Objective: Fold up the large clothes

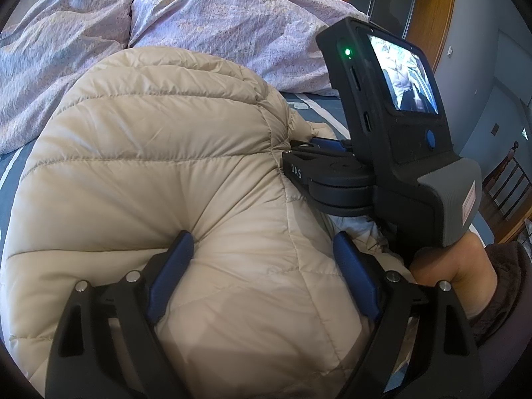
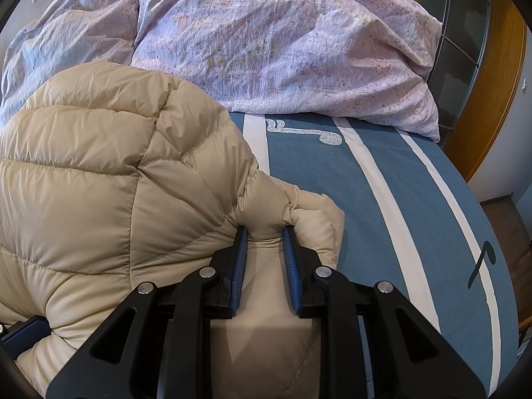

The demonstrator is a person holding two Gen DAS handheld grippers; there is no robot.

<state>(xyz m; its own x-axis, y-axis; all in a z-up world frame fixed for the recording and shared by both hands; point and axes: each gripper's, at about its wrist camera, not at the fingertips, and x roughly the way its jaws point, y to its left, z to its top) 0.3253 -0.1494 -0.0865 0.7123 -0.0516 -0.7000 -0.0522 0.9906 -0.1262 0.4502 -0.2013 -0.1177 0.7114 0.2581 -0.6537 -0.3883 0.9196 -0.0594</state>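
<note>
A beige quilted down jacket (image 1: 149, 149) lies bunched on the bed and fills most of the left wrist view. My left gripper (image 1: 262, 239) stands wide, its blue pads pressed into a thick bulge of the jacket from both sides. In the right wrist view, my right gripper (image 2: 264, 229) is shut on a narrow fold at the right edge of the jacket (image 2: 99, 166). The left wrist view also shows the right gripper (image 1: 327, 143) from the side, its tips buried in the fabric. A person's hand (image 1: 465, 266) holds its handle.
The jacket rests on a blue bedsheet (image 2: 382, 199) with white stripes. A crumpled lilac duvet (image 2: 282, 50) is heaped behind it. A wooden door frame (image 2: 492, 99) stands right of the bed, and a dark wooden chair (image 1: 512, 179) is at far right.
</note>
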